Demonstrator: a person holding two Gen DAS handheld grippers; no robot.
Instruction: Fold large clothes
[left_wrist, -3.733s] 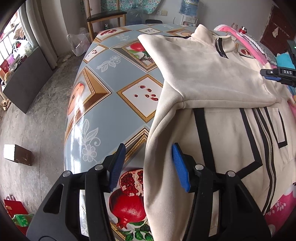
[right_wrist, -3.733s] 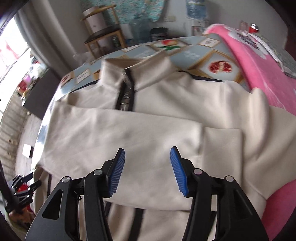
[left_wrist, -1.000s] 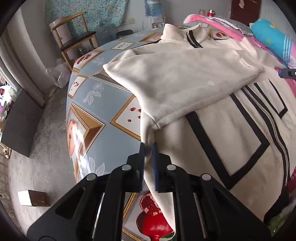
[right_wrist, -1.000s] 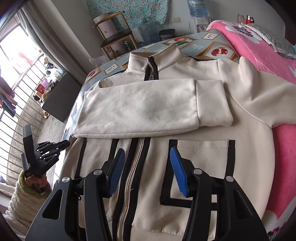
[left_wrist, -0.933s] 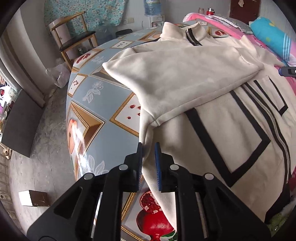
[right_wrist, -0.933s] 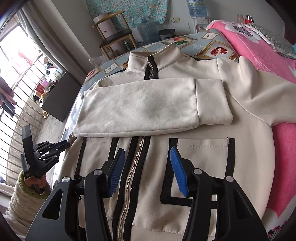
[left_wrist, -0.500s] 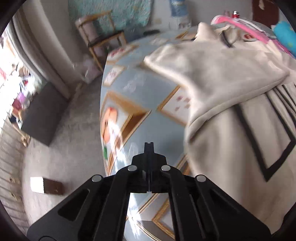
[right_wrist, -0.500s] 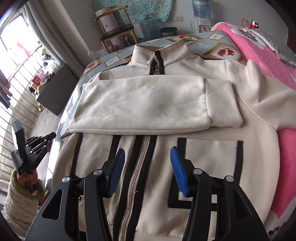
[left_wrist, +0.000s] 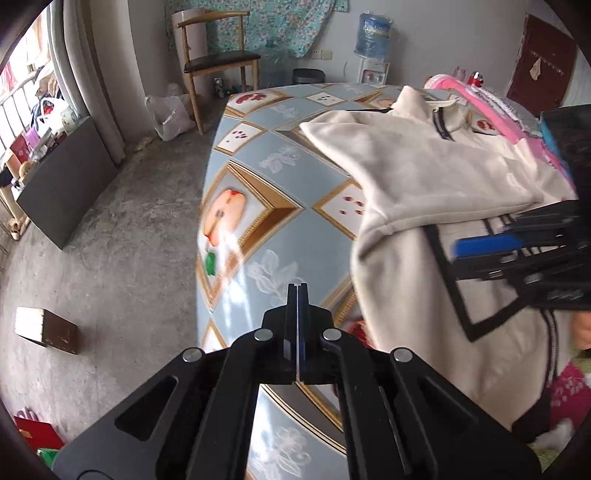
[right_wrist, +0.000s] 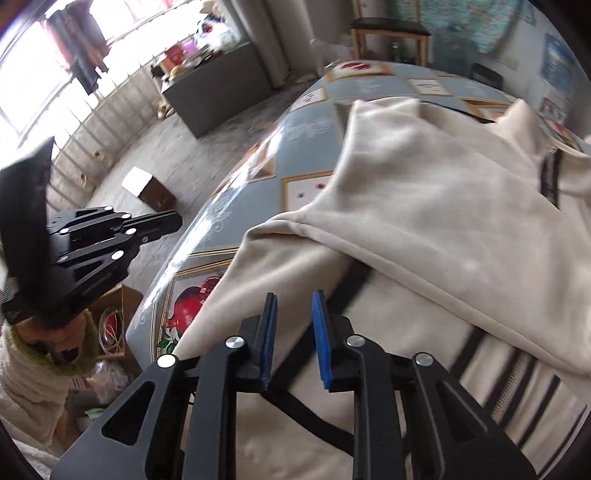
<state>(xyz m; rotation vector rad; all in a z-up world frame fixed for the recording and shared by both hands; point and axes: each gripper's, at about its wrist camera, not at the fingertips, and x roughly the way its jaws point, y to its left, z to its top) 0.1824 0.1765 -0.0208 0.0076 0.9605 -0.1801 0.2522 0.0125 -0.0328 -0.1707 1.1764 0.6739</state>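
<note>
A cream zip jacket with black stripes lies on the patterned table, one sleeve folded across its chest. My left gripper is shut and empty, off the jacket's left edge above the tablecloth. It also shows in the right wrist view, held clear of the table's side. My right gripper is partly open, low over the jacket's left side below the folded sleeve. It shows at the right edge of the left wrist view.
A wooden chair, a water dispenser and a plastic bag stand beyond the table. A small box lies on the concrete floor. A pink cover lies at the jacket's far side.
My left gripper closed, slid off the jacket's edge and drew back left of it. My right gripper swung across to the jacket's left side and its jaws narrowed.
</note>
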